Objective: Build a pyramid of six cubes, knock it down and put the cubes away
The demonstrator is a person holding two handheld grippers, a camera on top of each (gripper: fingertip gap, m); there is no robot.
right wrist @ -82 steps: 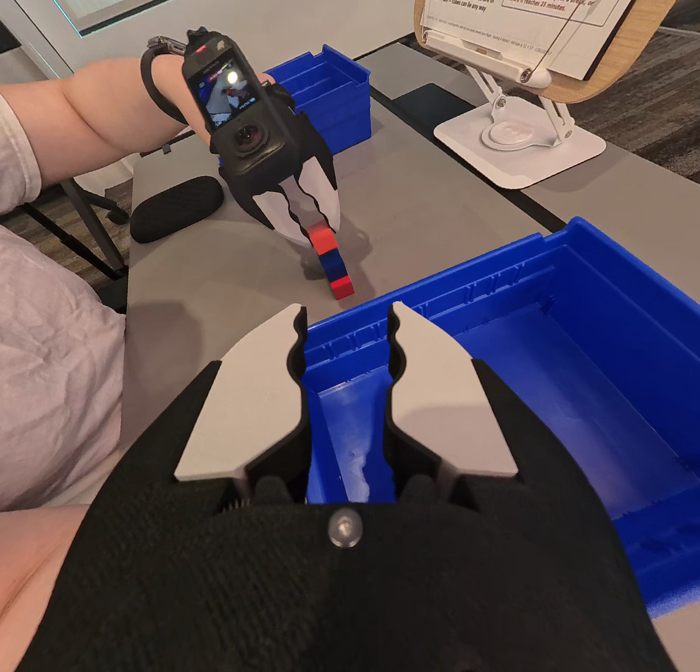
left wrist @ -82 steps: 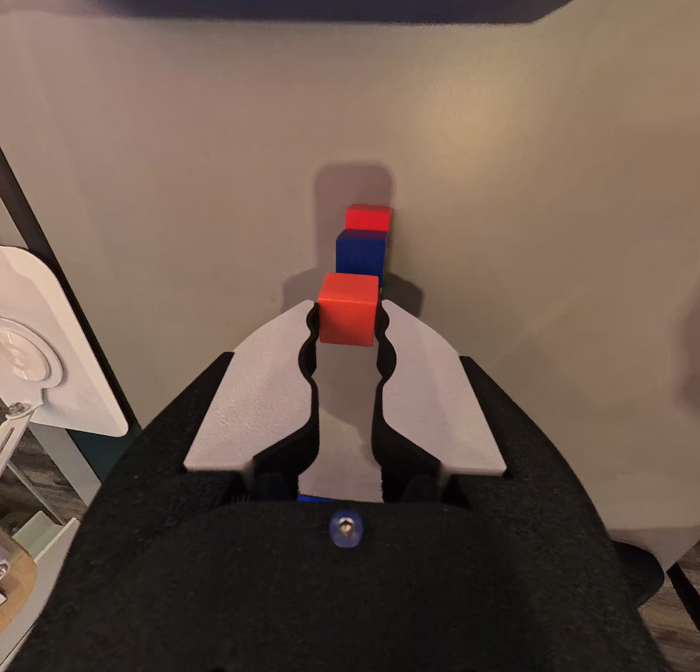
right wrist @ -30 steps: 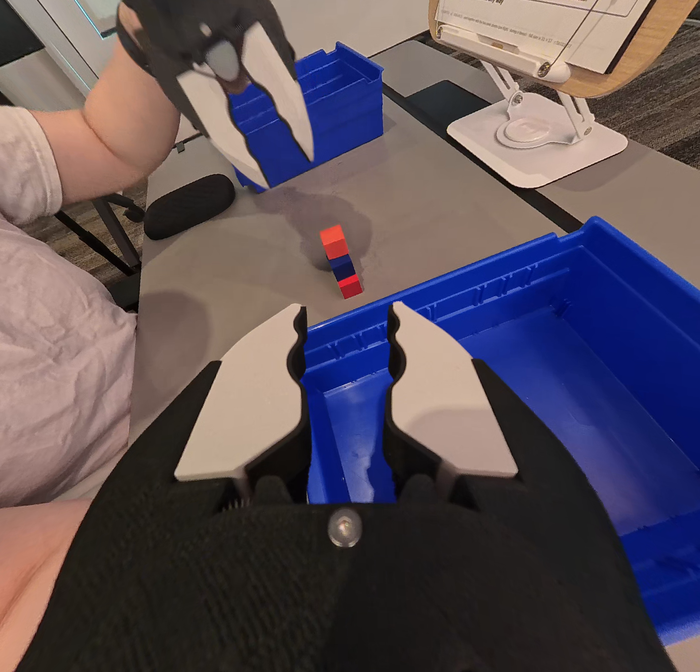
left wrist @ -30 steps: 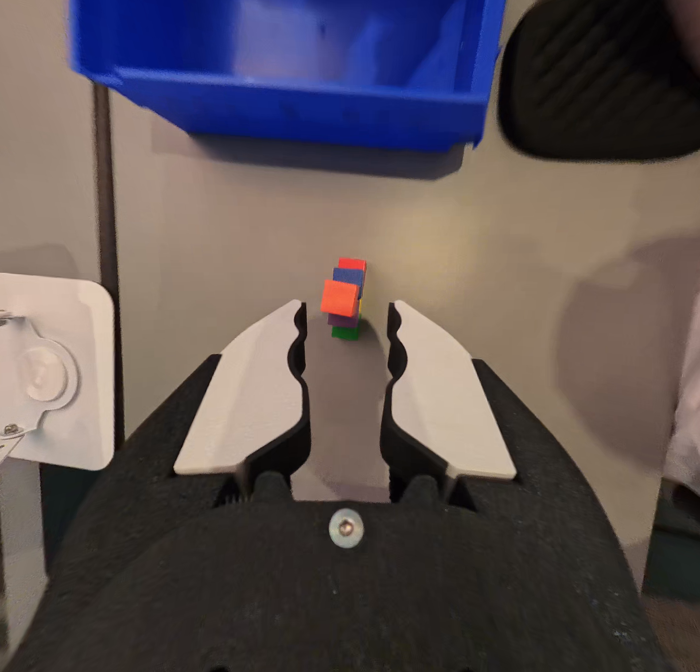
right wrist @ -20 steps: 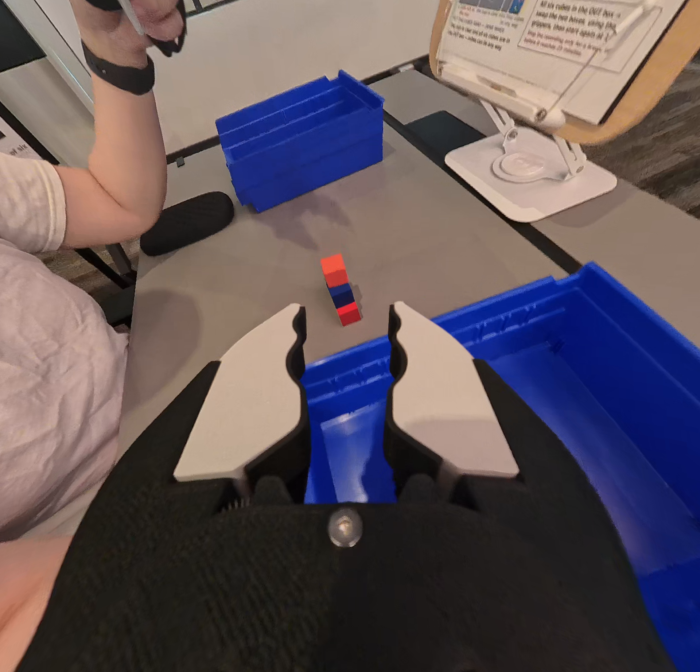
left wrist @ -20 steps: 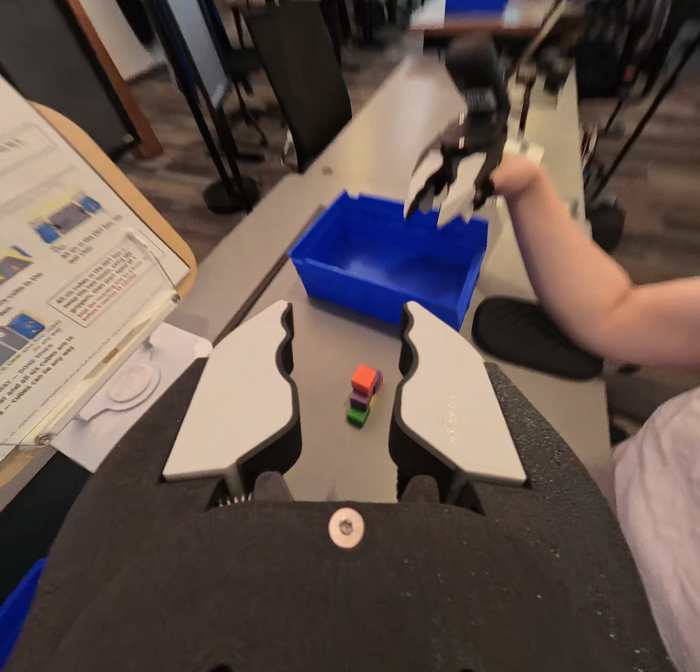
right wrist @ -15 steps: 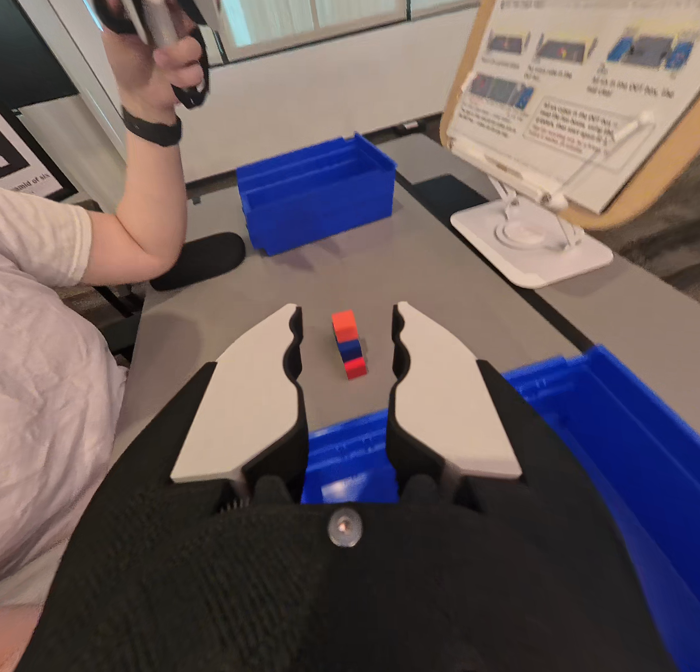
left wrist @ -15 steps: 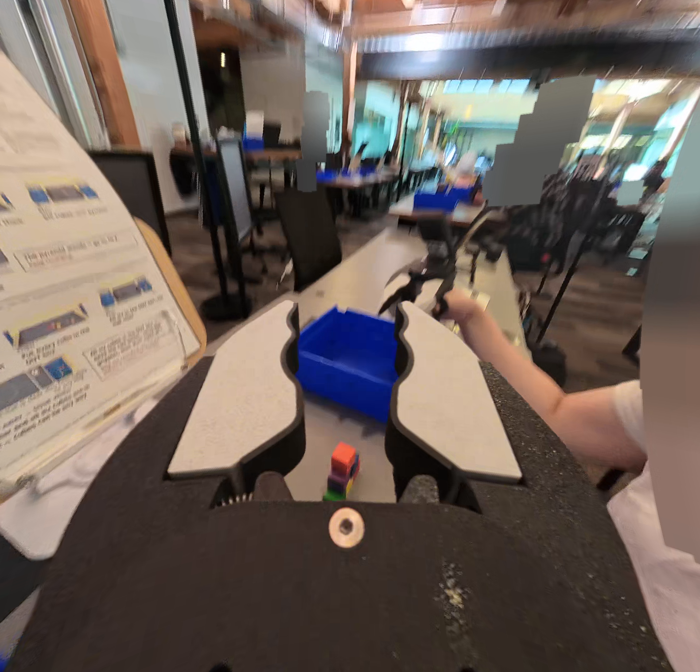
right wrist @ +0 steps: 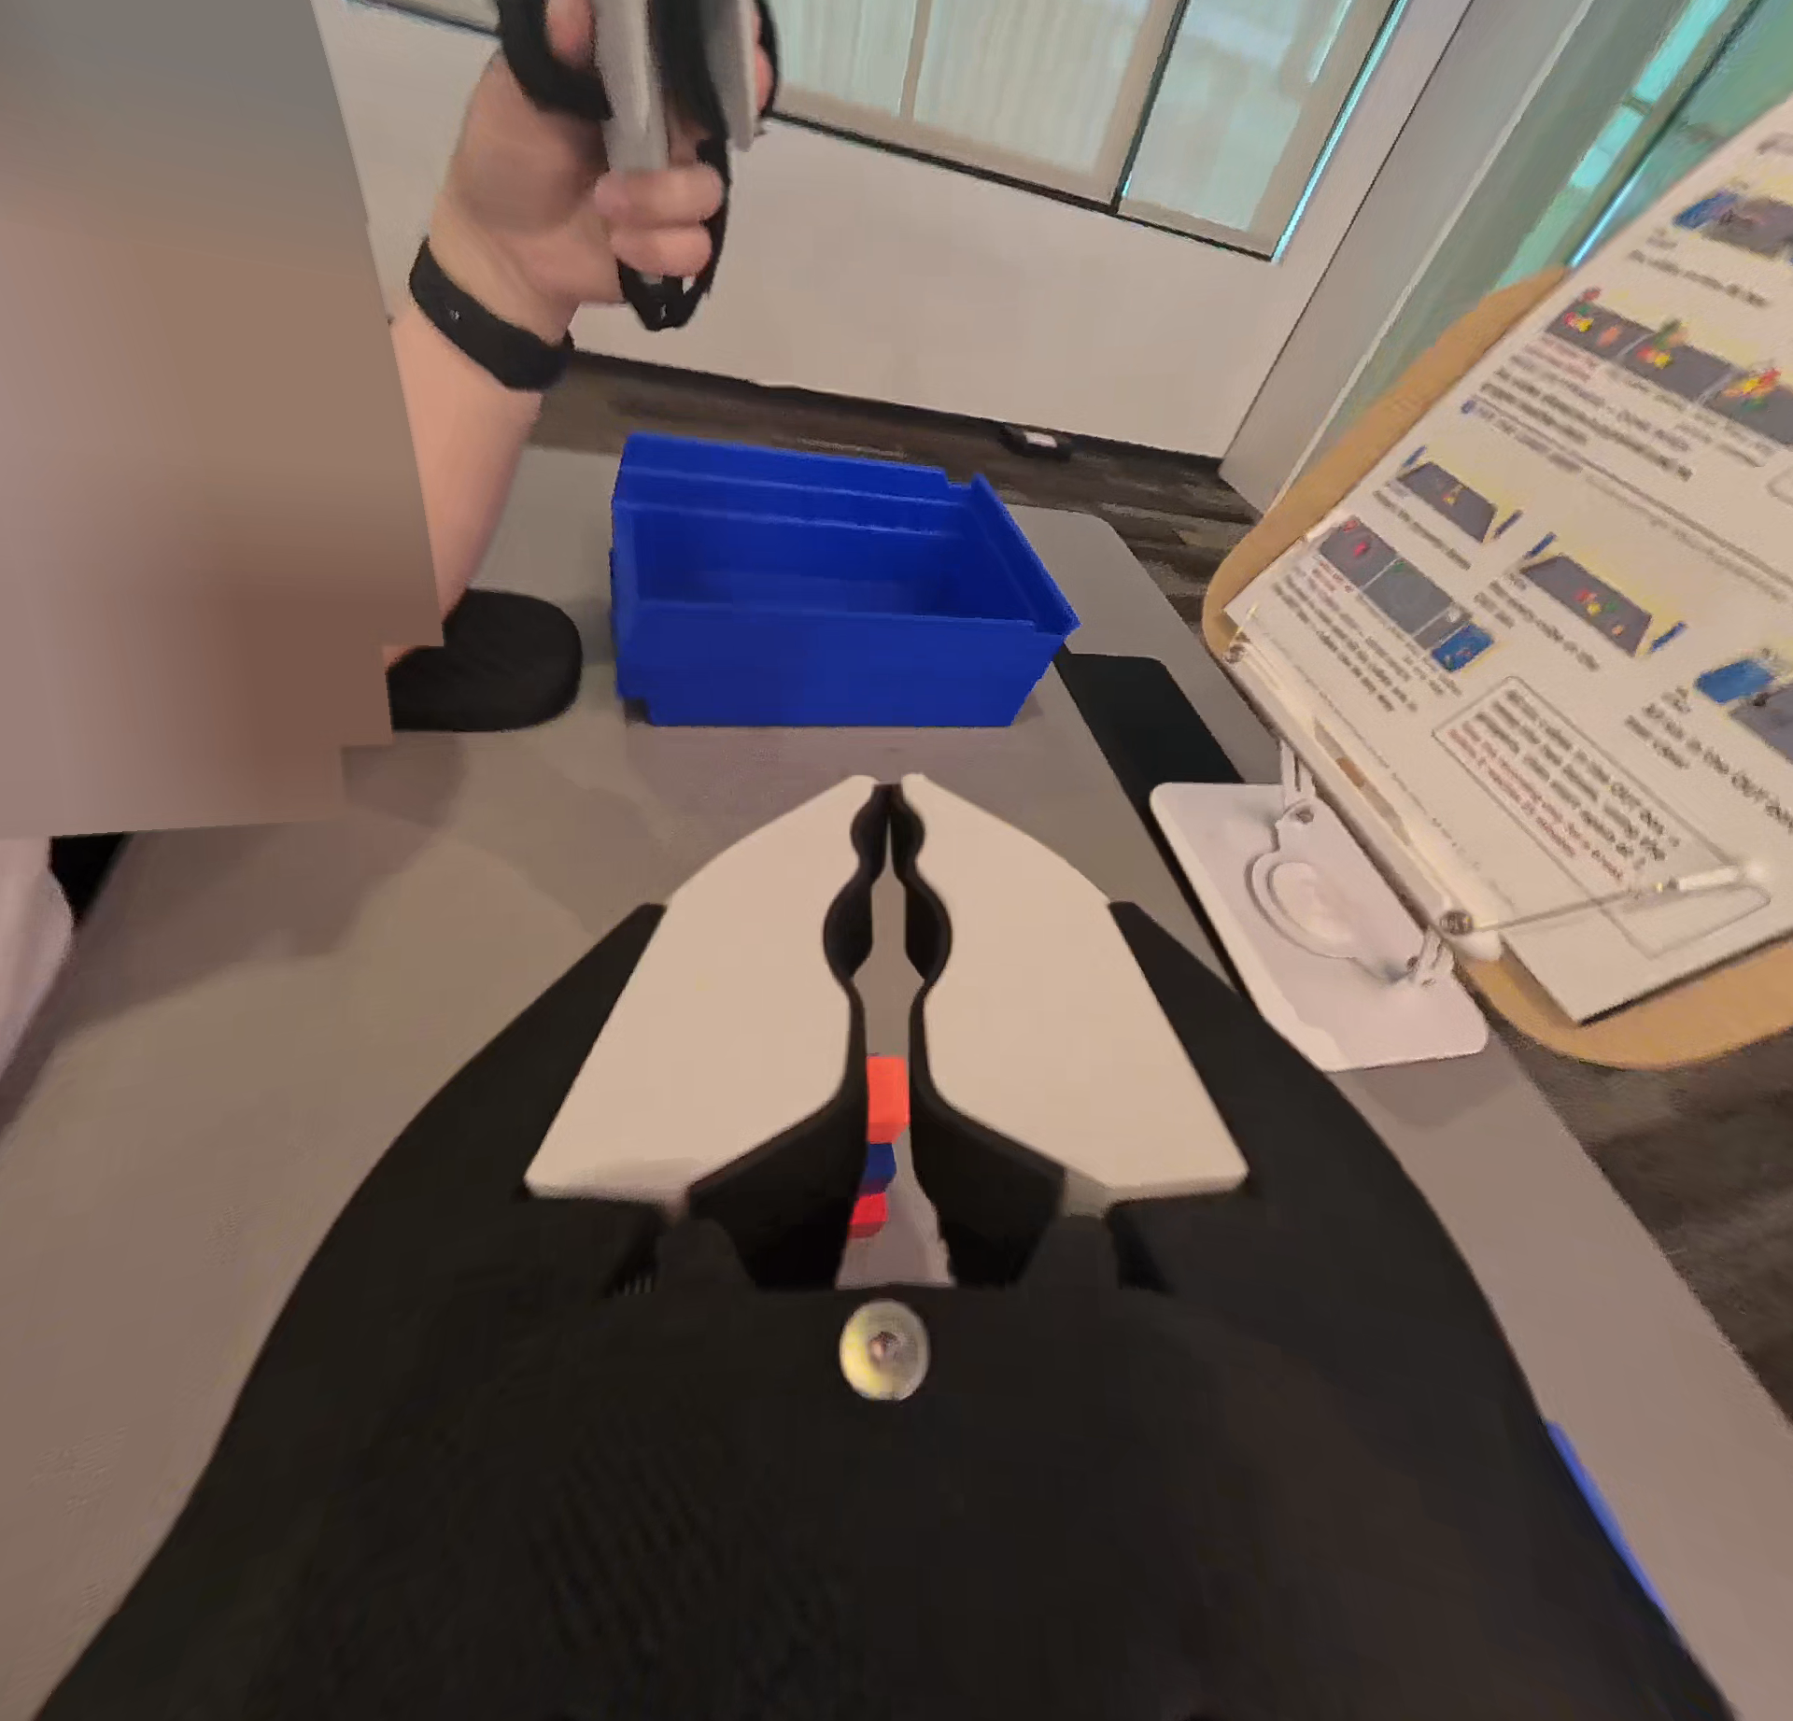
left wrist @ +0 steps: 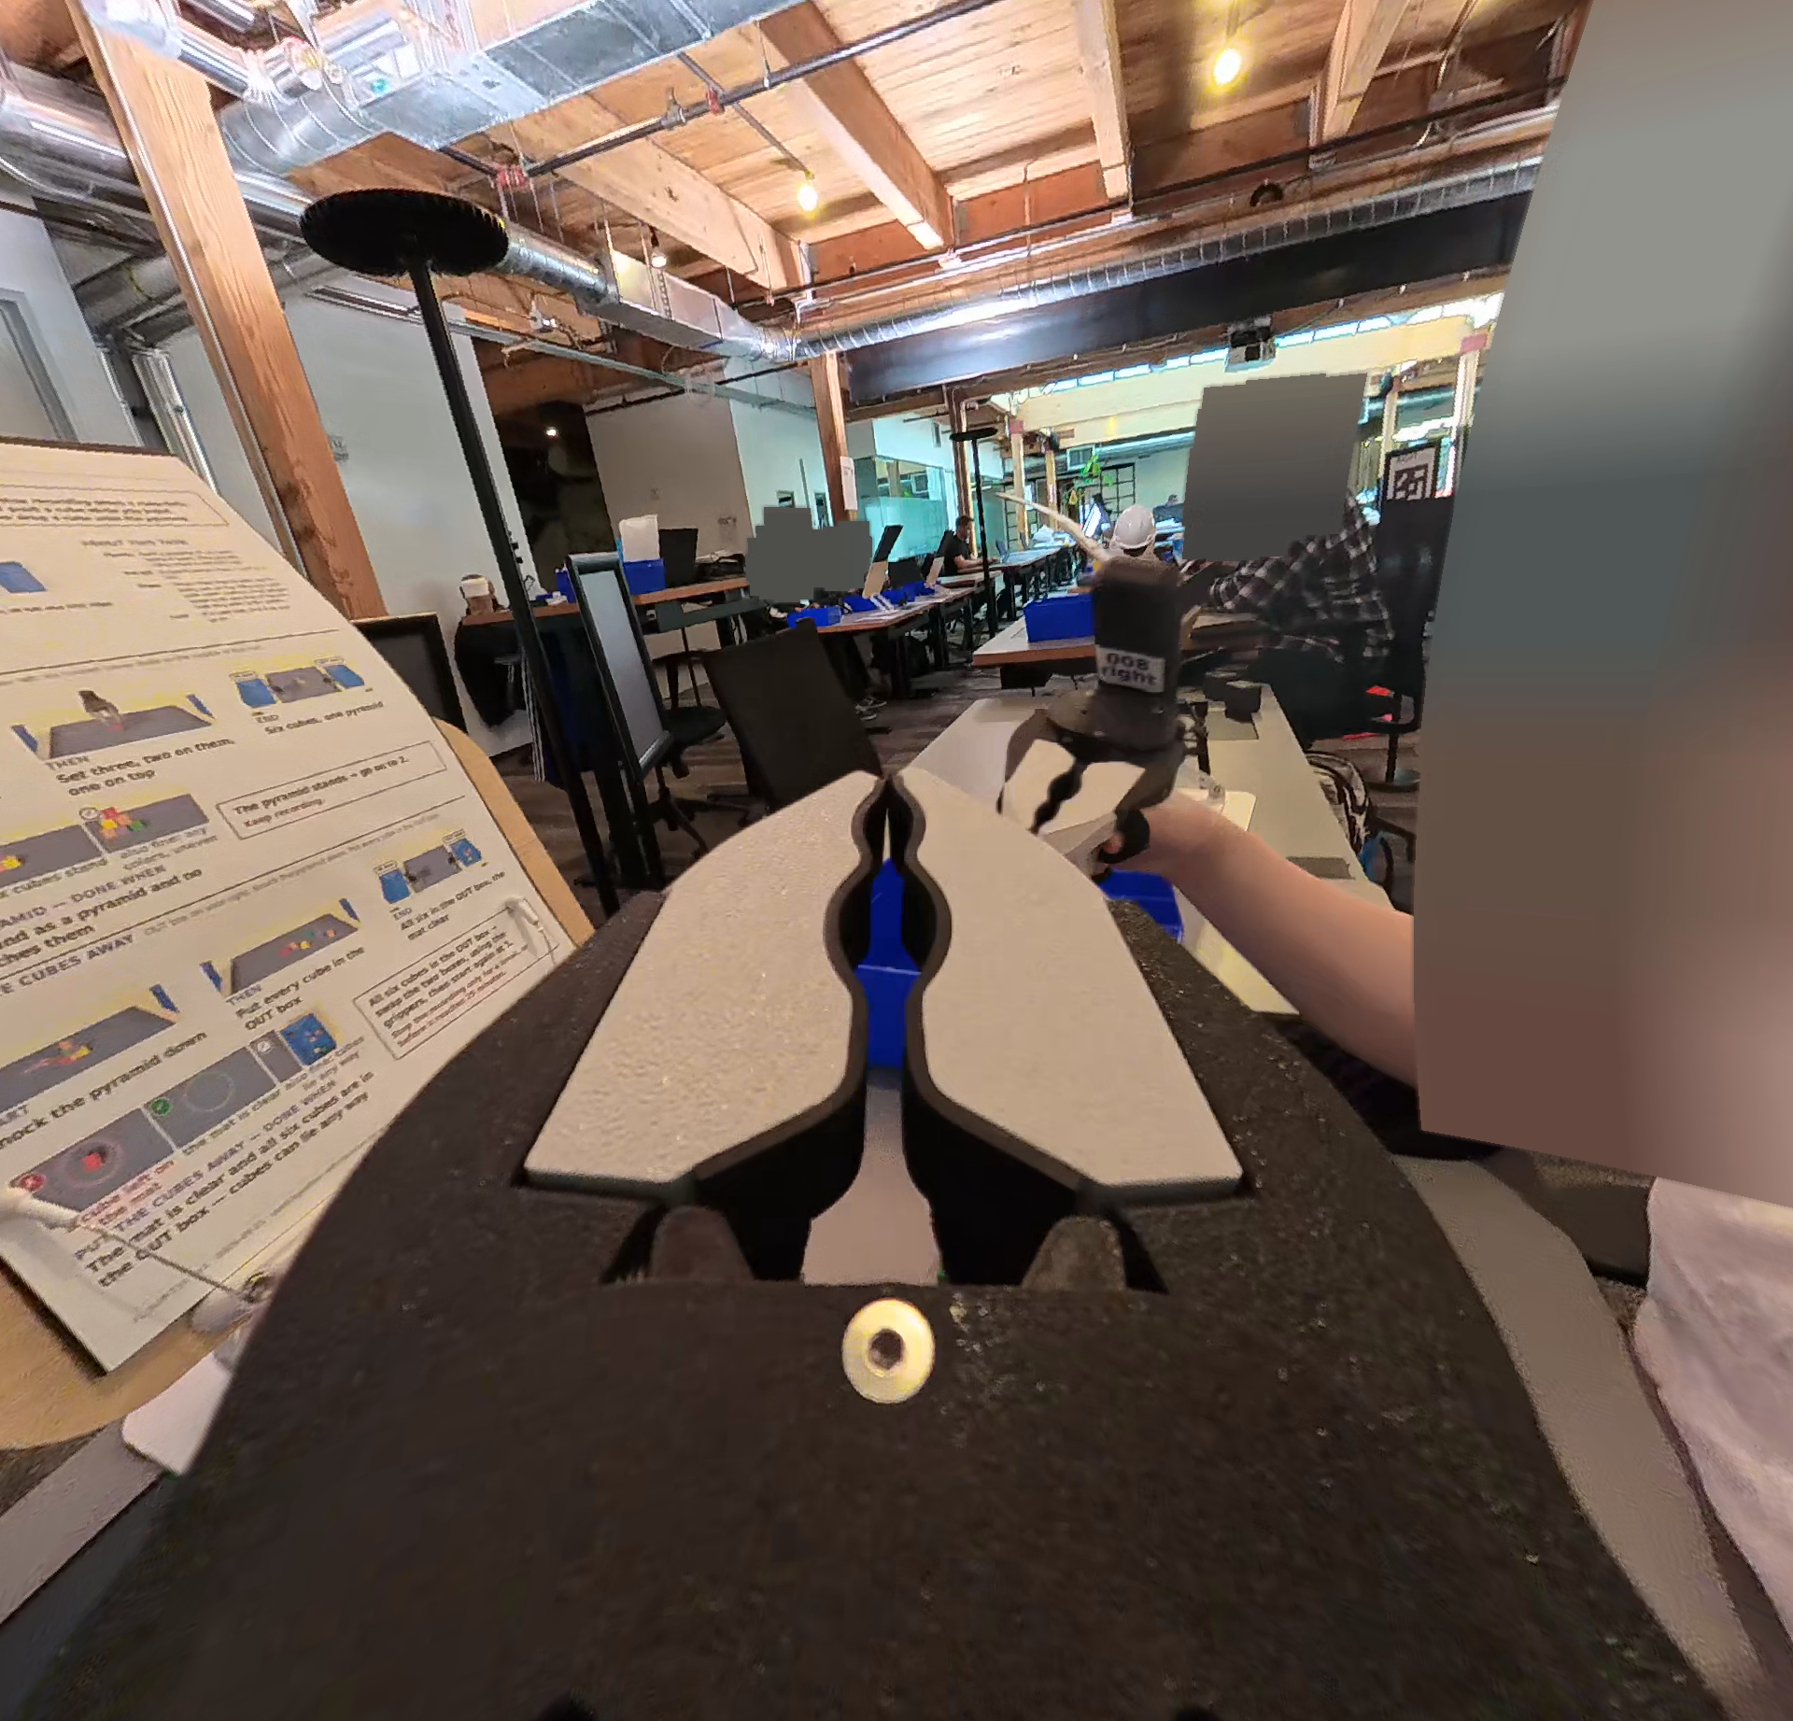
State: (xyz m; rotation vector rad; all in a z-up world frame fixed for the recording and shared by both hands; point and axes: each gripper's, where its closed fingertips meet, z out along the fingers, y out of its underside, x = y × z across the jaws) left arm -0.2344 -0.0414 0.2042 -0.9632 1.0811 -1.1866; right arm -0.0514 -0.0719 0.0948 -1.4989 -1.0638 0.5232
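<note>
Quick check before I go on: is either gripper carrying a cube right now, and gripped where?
Neither. The left gripper and right gripper are both shut on nothing; the cubes sit stacked on the table.

Wood-beam ceiling (left wrist: 951, 74) with lamps — desks (left wrist: 679, 598), black chairs (left wrist: 786, 714), windows (right wrist: 1019, 54).

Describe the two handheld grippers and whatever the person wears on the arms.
Both the left gripper and right gripper have black textured bodies, a silver screw and pale grey fingers with wavy black inner edges. A black wristband circles the left wrist. A labelled sticker marks the right gripper's body.
</note>
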